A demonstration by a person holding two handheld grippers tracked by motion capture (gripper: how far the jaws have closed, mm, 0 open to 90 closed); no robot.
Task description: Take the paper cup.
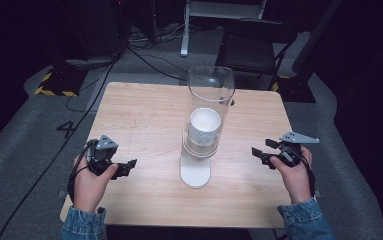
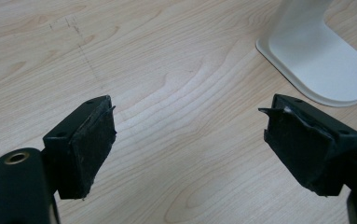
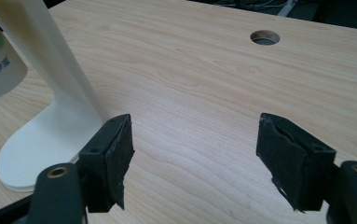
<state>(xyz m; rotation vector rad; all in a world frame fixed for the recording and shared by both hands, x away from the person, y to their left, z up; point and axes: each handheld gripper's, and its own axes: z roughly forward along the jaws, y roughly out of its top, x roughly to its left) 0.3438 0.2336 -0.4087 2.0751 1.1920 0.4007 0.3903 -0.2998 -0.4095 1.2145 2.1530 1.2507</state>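
Nearest the person, left gripper (image 1: pixel 129 166) and right gripper (image 1: pixel 259 154) rest low over the pale wood-grain counter (image 1: pixel 144 115), fingers apart on both, nothing between the worn black pads. Between them, mid-counter: white stand (image 1: pixel 195 172), smooth flat rounded base, carrying a clear cylindrical tube (image 1: pixel 210 95) with a white paper cup (image 1: pixel 204 126) inside. Cup untouched; work seemingly not begun. Farther off, round cable hole (image 3: pixel 265 37).

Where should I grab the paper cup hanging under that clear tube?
Grip the cup by its side wall below the tube, coming in level from the right with the right gripper. The wall is round and hangs clear above the stand's base, so open jaws likely straddle it.
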